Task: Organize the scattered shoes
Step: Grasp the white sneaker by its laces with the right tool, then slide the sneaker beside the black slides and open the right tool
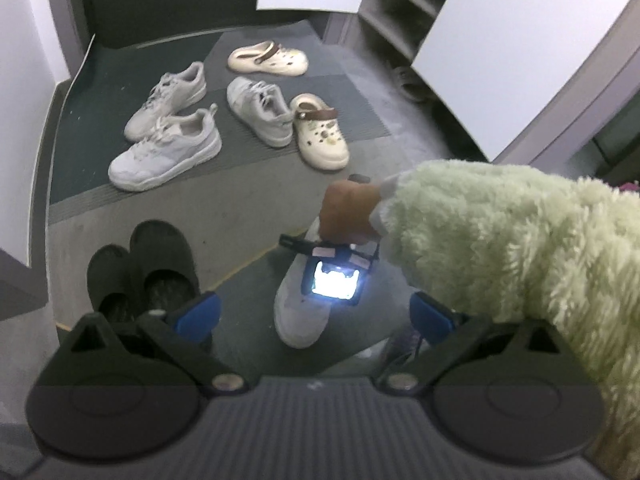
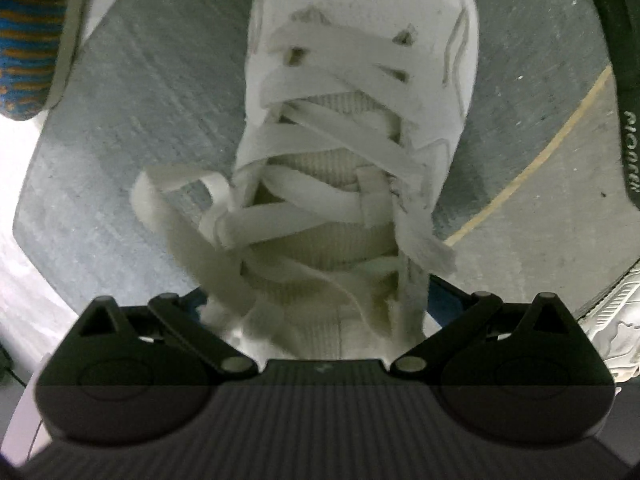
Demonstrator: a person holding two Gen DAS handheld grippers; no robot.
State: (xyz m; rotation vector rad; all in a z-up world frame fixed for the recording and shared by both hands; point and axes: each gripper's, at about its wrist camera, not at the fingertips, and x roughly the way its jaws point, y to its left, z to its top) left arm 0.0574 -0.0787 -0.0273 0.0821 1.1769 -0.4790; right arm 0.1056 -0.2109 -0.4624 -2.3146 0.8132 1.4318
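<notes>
A white laced sneaker (image 2: 352, 120) lies on the grey floor and fills the right wrist view. My right gripper (image 2: 320, 300) is open, its blue pads (image 2: 444, 292) standing on either side of the sneaker's collar; whether they touch it I cannot tell. In the left wrist view the same sneaker (image 1: 298, 316) lies under the right gripper's lit body (image 1: 334, 280), which a hand in a fuzzy pale green sleeve (image 1: 500, 260) holds. My left gripper (image 1: 314, 316) hovers above and behind, open with nothing between its fingers.
On the dark mat lie two white sneakers (image 1: 166, 156), a grey-white sneaker (image 1: 260, 110) and two cream clogs (image 1: 320, 132). Dark slippers (image 1: 144, 276) sit at the near left. An open shoe cabinet (image 1: 396, 8) stands at the far right. A black shoe (image 2: 624, 80) borders the sneaker.
</notes>
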